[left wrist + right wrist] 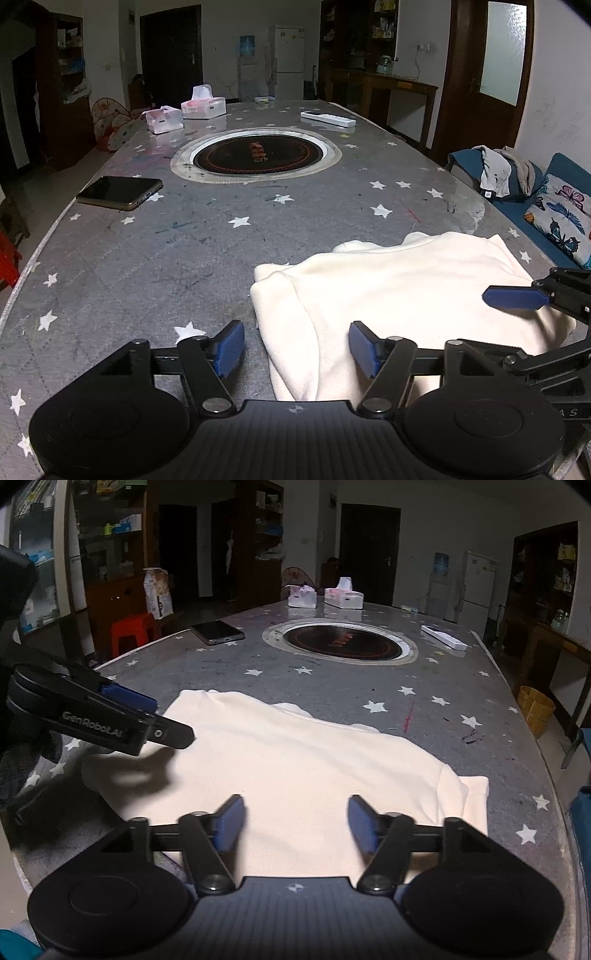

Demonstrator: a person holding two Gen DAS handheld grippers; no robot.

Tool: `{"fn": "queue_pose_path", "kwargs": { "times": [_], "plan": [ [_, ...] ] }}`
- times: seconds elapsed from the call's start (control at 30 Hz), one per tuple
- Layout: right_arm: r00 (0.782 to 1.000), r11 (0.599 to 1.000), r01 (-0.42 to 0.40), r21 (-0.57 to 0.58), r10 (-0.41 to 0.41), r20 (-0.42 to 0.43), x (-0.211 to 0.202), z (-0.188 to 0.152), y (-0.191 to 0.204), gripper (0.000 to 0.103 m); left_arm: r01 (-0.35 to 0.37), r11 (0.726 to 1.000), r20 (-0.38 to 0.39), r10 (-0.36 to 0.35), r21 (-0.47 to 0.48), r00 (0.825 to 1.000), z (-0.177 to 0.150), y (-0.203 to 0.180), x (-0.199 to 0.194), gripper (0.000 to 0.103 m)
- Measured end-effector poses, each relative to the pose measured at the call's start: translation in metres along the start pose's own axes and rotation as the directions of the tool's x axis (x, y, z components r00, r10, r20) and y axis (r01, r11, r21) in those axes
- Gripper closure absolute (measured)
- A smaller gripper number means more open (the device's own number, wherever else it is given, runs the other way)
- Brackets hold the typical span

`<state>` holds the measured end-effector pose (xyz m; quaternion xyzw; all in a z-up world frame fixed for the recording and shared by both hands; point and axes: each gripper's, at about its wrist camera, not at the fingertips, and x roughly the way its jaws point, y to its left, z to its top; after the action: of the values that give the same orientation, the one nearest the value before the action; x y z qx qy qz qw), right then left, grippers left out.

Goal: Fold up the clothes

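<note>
A cream garment (399, 295) lies partly folded on the grey star-patterned table (147, 266), near its front right corner. My left gripper (297, 349) is open above the garment's left edge, with nothing between its blue pads. In the right wrist view the same garment (303, 760) spreads across the near table, a folded sleeve end at its right. My right gripper (295, 825) is open over the garment's near edge and holds nothing. The left gripper (155, 720) shows there at the left, above the cloth. The right gripper's blue fingers (513, 297) reach into the left wrist view from the right.
A phone (120, 192) lies at the table's left edge. A round inset cooktop (256, 155) is in the middle, with two tissue boxes (203, 105) and a white remote (327, 118) behind. A sofa with clothes (502, 173) stands to the right; a red stool (133, 631) stands left.
</note>
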<state>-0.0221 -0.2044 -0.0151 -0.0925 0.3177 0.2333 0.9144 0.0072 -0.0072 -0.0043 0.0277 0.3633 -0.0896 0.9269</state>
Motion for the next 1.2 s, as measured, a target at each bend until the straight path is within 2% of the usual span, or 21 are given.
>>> {"fn": "queue_pose_path", "kwargs": {
  "times": [0.23, 0.33, 0.67, 0.97, 1.2],
  "plan": [
    [1.000, 1.000, -0.007, 0.019, 0.006, 0.005, 0.001, -0.001, -0.002, 0.037, -0.005, 1.000, 0.002, 0.005, 0.003, 1.000, 0.001, -0.002, -0.001, 0.030],
    [1.000, 0.999, -0.016, 0.035, 0.016, 0.008, 0.002, -0.002, -0.002, 0.027, -0.006, 1.000, 0.005, 0.005, 0.006, 1.000, 0.001, -0.002, -0.002, 0.029],
    [0.997, 0.993, -0.074, 0.090, 0.073, 0.011, -0.001, 0.004, -0.010, 0.014, -0.016, 1.000, 0.032, 0.015, 0.011, 0.999, 0.007, 0.001, -0.006, 0.024],
    [0.998, 0.991, -0.064, 0.114, 0.062, 0.019, 0.010, 0.025, -0.030, 0.015, -0.013, 1.000, 0.055, 0.012, 0.007, 0.998, 0.017, 0.007, -0.002, 0.023],
    [0.997, 0.987, -0.074, 0.144, 0.077, -0.016, 0.038, 0.043, -0.049, 0.021, -0.027, 0.999, 0.050, 0.026, 0.019, 0.998, 0.030, 0.011, 0.016, 0.029]
  ]
}}
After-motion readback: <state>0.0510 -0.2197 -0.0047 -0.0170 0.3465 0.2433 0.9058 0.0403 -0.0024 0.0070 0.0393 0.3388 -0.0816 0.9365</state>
